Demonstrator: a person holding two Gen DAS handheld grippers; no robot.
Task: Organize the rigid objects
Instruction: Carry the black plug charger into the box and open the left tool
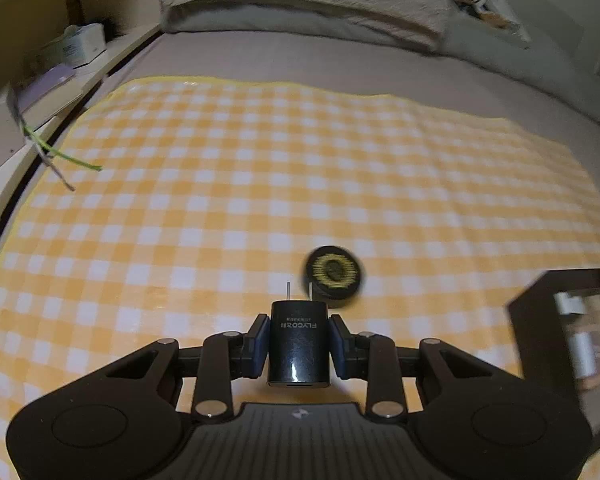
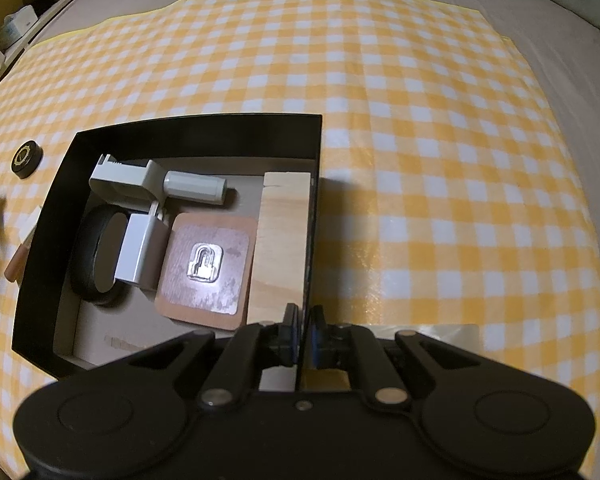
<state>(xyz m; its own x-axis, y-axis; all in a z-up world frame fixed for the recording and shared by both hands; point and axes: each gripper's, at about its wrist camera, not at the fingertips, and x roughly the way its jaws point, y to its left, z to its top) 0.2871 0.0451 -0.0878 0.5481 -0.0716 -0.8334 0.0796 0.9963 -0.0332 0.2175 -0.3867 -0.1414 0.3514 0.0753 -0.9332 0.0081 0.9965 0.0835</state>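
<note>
My left gripper (image 1: 299, 332) is shut on a black plug charger (image 1: 299, 346), prongs pointing forward, held above the yellow checked cloth (image 1: 260, 184). A black round tin with a gold emblem (image 1: 334, 276) lies on the cloth just beyond it; it also shows in the right wrist view (image 2: 26, 158). My right gripper (image 2: 304, 330) is shut on the right wall of the black box (image 2: 196, 136). Inside the box lie a wooden block (image 2: 280, 248), a brown adhesive hook pad (image 2: 208, 266), a white charger (image 2: 138, 254), a black round case (image 2: 96, 256) and a beige tool (image 2: 156, 184).
The black box corner (image 1: 568, 344) stands at the right of the left wrist view. A bedside shelf with boxes (image 1: 72, 46) and loose cables (image 1: 56, 156) runs along the left. Pillows (image 1: 300, 4) lie at the back. A brown object (image 2: 16, 264) lies left of the box.
</note>
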